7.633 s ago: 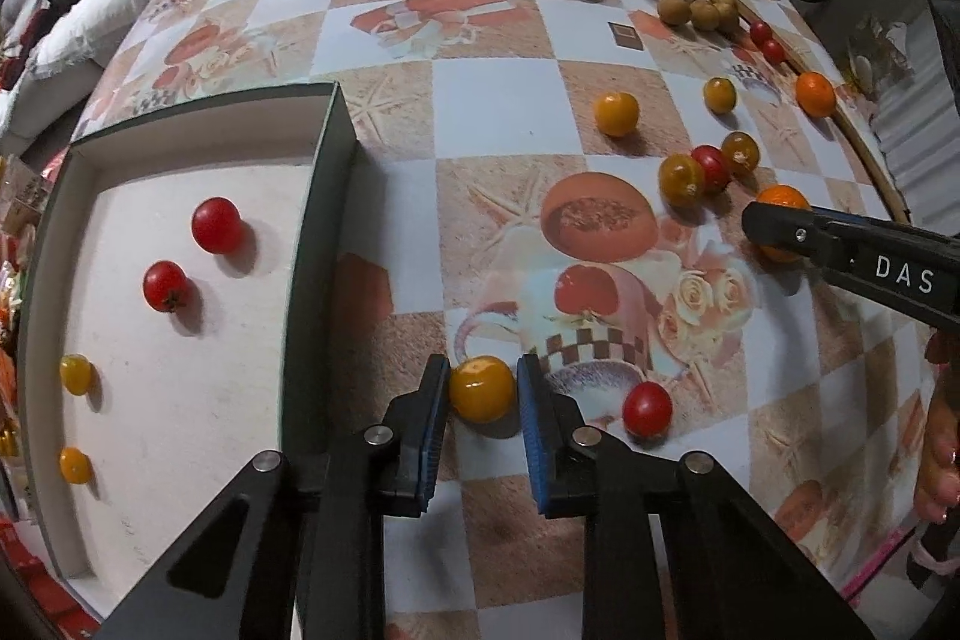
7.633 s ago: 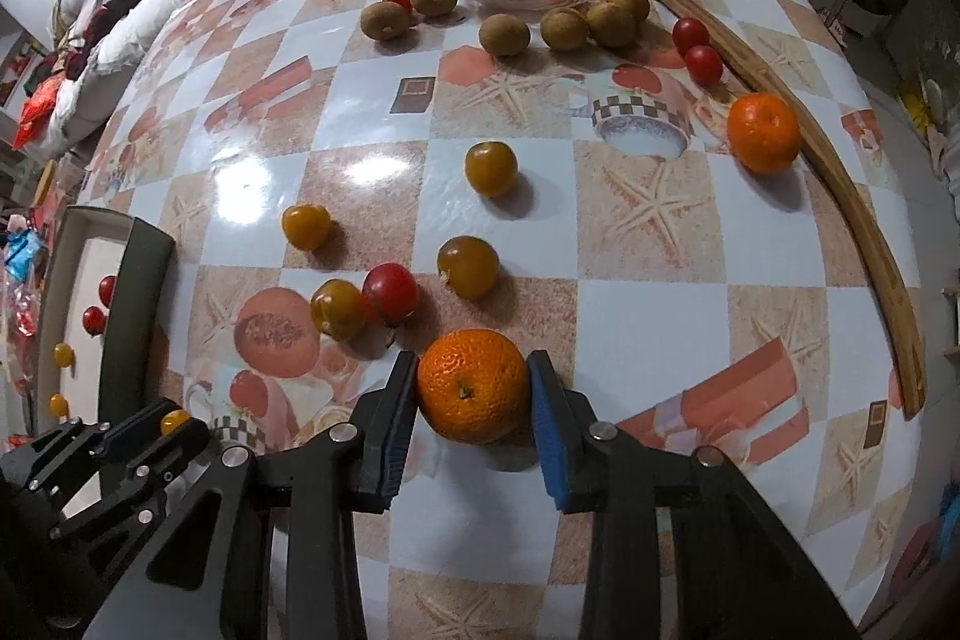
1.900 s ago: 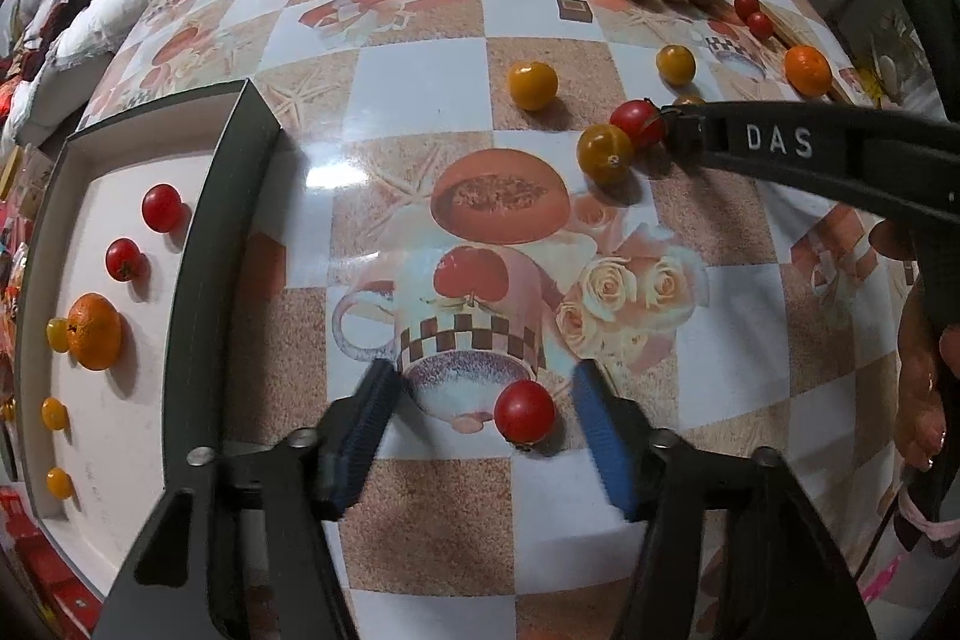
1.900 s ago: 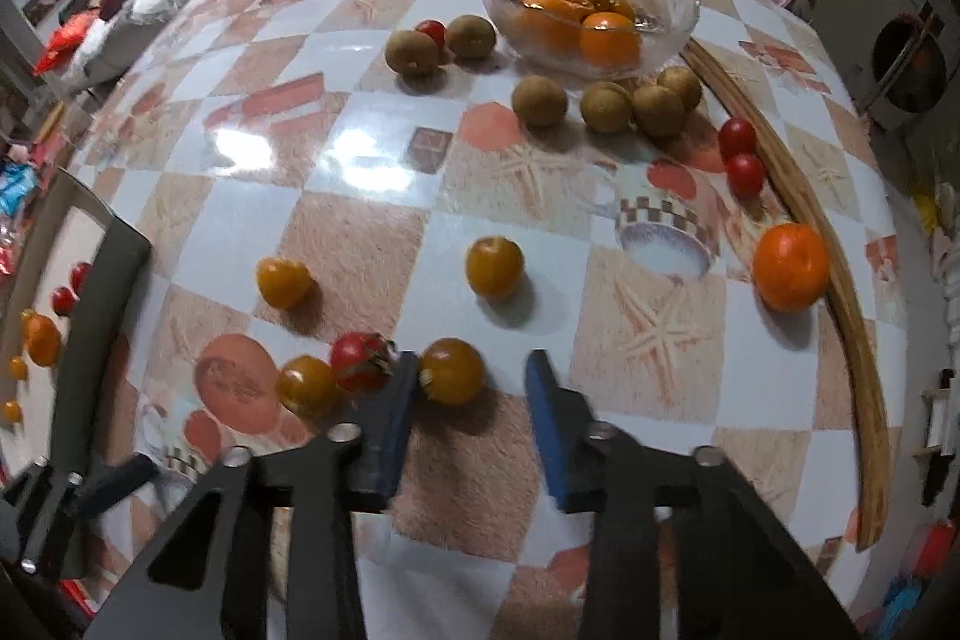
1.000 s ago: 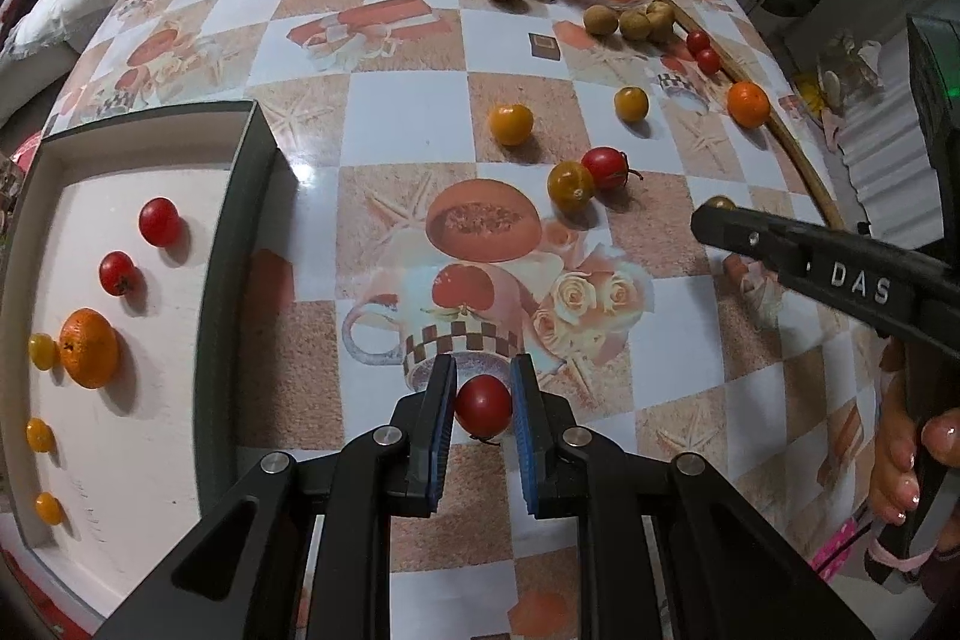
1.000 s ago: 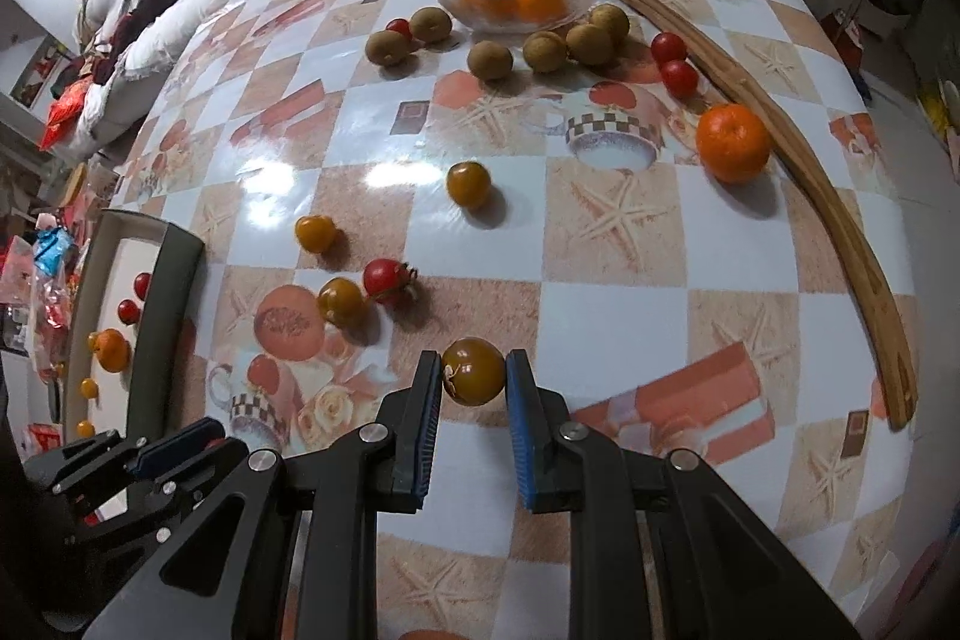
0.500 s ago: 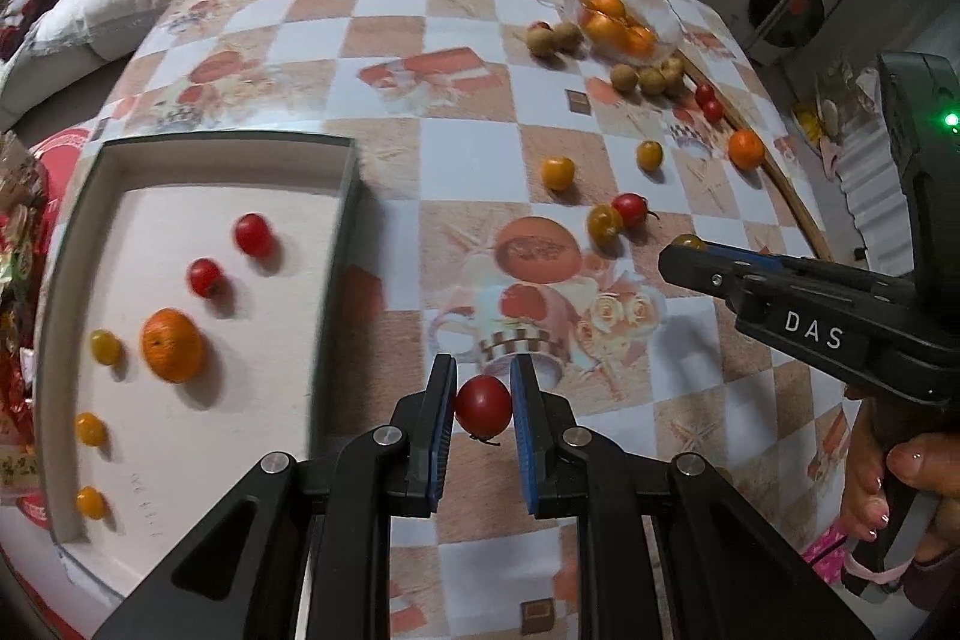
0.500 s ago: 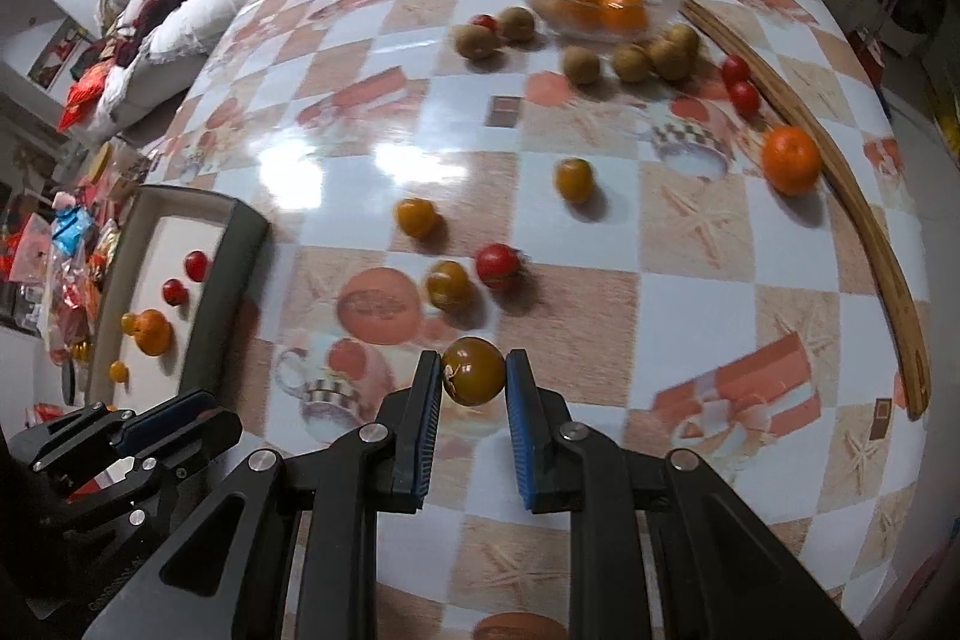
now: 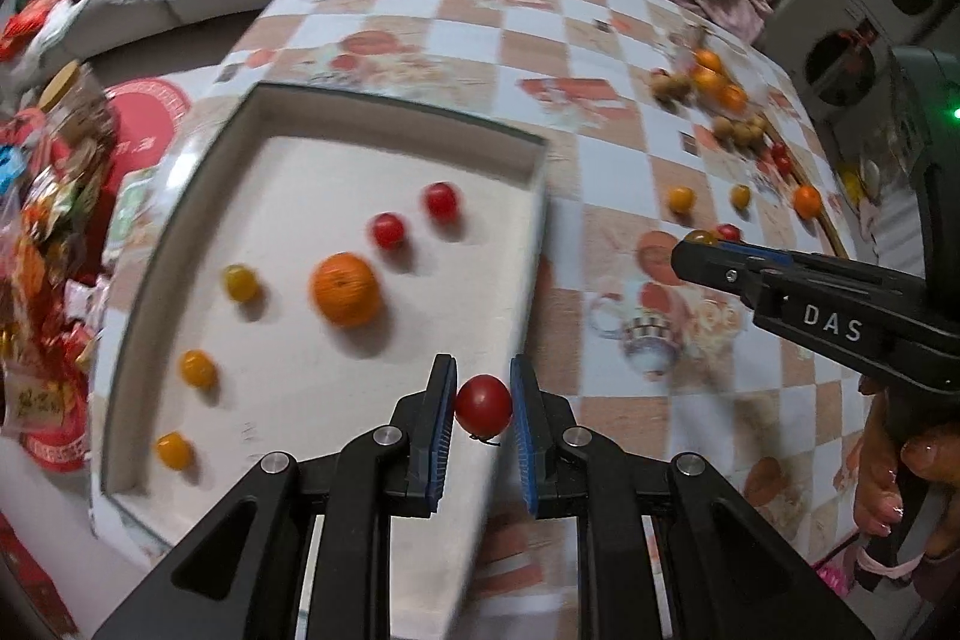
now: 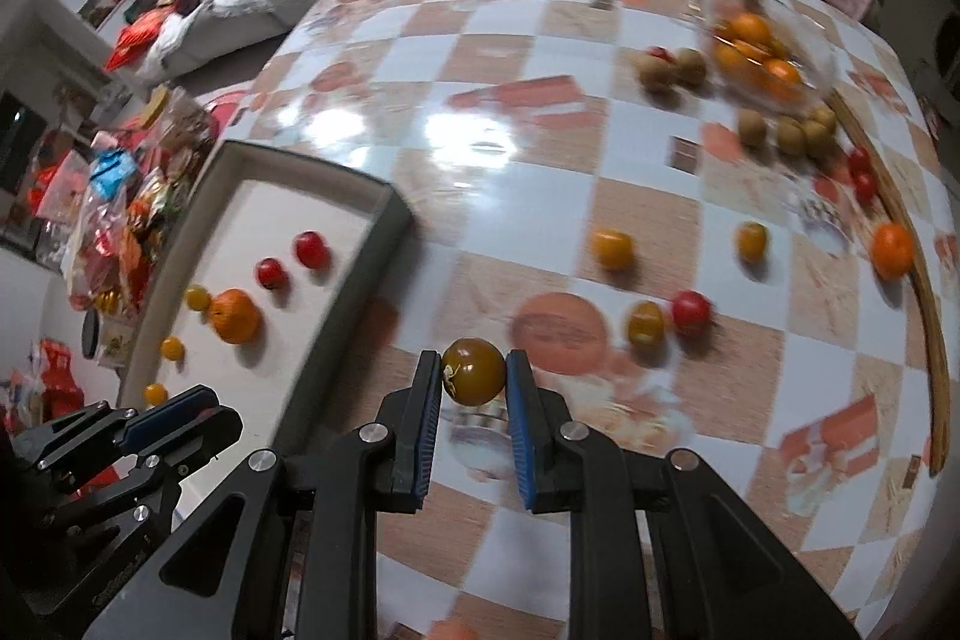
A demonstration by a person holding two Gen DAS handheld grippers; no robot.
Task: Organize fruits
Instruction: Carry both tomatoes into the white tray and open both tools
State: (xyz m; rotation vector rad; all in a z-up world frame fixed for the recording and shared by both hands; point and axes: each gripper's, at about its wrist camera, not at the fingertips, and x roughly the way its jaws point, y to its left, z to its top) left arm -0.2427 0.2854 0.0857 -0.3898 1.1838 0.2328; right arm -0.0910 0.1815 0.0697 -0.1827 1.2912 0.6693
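Now left gripper clamps 1 red tomato, right gripper clamps 1 brownish tomato; tray holds 6 fruits

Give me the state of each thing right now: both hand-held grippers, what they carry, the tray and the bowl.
Left hand-held gripper: shut on red tomato, over the tray's near edge.
Right hand-held gripper: shut on brownish tomato, above the table.
Tray: holds one orange, two red and three yellow tomatoes.
Glass bowl: upright, holds oranges.
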